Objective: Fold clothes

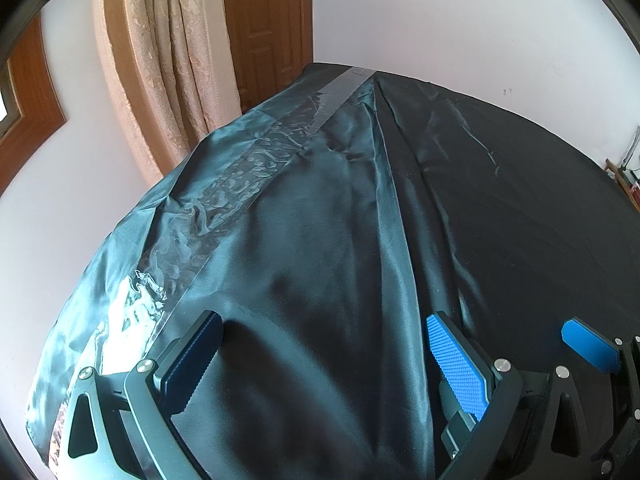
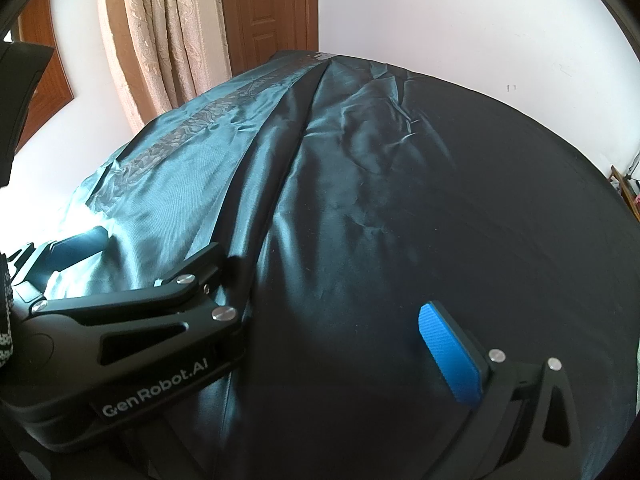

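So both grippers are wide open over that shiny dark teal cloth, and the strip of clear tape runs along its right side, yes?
Not quite: the clear tape runs along the left side of the dark teal cloth, as the left wrist view shows. The left gripper and the right gripper are indeed wide open over it.

Both cams ride low and close over the dark satin cloth [image 1: 320, 240], looking forward across it toward the white wall [image 1: 460, 20], curtain [image 1: 168, 60] and wooden door [image 1: 268, 20]. The right view sits just beside the left hand-held gripper [image 2: 160, 268]; both share that cloth, curtain and door.
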Tool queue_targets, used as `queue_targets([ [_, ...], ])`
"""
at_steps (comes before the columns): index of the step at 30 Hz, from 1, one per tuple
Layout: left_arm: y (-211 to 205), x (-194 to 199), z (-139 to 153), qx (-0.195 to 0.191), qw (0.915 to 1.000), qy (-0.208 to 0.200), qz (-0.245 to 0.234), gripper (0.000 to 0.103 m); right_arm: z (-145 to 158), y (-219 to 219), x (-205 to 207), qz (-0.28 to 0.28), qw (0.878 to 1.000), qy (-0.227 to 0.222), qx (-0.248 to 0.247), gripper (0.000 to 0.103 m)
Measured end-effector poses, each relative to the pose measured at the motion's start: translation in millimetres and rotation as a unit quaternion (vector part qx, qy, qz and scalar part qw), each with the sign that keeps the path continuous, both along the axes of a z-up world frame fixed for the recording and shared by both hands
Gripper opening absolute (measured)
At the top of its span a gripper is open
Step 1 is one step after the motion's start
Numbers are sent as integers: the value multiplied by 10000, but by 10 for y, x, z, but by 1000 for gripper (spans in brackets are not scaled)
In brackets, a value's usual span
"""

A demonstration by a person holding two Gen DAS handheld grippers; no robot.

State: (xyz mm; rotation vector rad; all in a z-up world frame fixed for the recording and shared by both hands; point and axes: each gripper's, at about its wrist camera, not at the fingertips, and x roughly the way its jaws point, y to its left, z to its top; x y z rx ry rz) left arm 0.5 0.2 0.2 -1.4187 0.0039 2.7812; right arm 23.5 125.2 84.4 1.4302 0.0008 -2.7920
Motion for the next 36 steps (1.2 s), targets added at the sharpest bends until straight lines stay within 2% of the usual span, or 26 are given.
queue_targets([
  [18, -12, -13, 2, -13, 10000, -3, -24, 103, 12, 92, 63, 329, 9993, -161, 19, 103],
  [24, -10, -22, 6, -13, 10000, -10, -31, 103, 192, 714, 771, -149, 9994, 304, -28, 103],
  [28, -15, -34, 7, -9, 10000, -49, -30, 103, 362, 1286, 1385, -505, 9950, 783, -353, 103],
  [33, -16, 68, 29, 33, 9987, -290, 424, 103, 485, 1952, 1944, -1064, 9847, 1083, -859, 103],
  [36, 95, 269, 86, 151, 9974, -335, 621, 102, 524, 2156, 2178, -1223, 9816, 1230, -805, 103],
])
